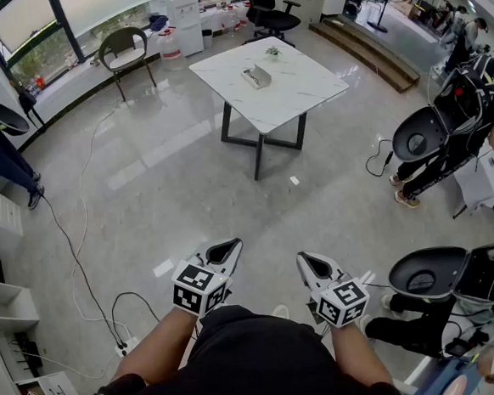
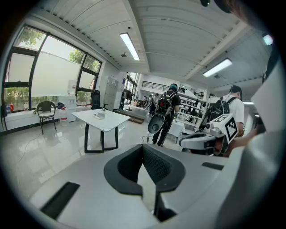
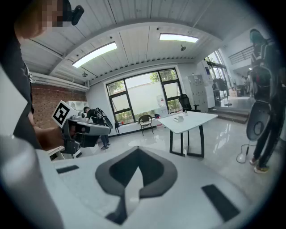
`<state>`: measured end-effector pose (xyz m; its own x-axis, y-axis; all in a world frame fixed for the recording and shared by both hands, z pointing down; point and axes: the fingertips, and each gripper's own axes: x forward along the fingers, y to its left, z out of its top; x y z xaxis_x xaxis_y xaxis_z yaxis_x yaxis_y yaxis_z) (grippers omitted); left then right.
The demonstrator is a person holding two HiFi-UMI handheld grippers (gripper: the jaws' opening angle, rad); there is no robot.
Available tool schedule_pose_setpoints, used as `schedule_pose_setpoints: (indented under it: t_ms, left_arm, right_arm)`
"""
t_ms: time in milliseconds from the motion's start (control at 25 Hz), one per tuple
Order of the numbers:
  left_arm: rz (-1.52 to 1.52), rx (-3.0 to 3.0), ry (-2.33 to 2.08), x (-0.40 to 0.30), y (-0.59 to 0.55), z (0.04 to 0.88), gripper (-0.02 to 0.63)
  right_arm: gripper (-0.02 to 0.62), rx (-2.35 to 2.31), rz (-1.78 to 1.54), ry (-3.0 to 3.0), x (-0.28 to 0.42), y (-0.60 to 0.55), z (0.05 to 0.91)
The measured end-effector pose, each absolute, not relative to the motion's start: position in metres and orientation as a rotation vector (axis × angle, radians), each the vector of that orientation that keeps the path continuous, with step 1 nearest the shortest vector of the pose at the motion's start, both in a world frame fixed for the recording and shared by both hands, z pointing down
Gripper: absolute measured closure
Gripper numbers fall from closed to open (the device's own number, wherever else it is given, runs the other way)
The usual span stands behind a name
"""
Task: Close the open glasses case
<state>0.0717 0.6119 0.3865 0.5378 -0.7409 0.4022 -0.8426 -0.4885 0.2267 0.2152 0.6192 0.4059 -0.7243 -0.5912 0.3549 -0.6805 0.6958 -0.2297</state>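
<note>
The glasses case (image 1: 256, 76) is a small pale open box on the white table (image 1: 294, 91), far across the floor from me. It also shows small on the table in the left gripper view (image 2: 99, 115) and in the right gripper view (image 3: 179, 118). My left gripper (image 1: 226, 252) and right gripper (image 1: 314, 264) are held close to my body, well short of the table. In each gripper's own view, left gripper (image 2: 143, 146) and right gripper (image 3: 136, 150), the black pads meet at the tips with nothing between them.
A small plant (image 1: 273, 52) stands on the table beyond the case. A brown chair (image 1: 129, 48) and a black office chair (image 1: 271, 16) stand at the back. Cables (image 1: 81, 248) trail over the floor at left. People with black gear (image 1: 446, 126) stand at right.
</note>
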Motion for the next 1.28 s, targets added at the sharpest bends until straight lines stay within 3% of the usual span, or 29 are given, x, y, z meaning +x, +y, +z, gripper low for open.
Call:
schedule_pose_setpoints:
  t_ms: [920, 1280]
  left_arm:
    - [0.345, 2.372, -1.282, 0.049, 0.614, 0.384, 0.604]
    - [0.344, 2.37, -1.29, 0.008, 0.615, 0.382, 0.604]
  right_arm:
    - [0.594, 0.983, 0.478, -2.655, 0.181, 0.623, 0.398]
    - [0.594, 1.064, 0.555, -2.669, 0.15, 0.611, 0.393]
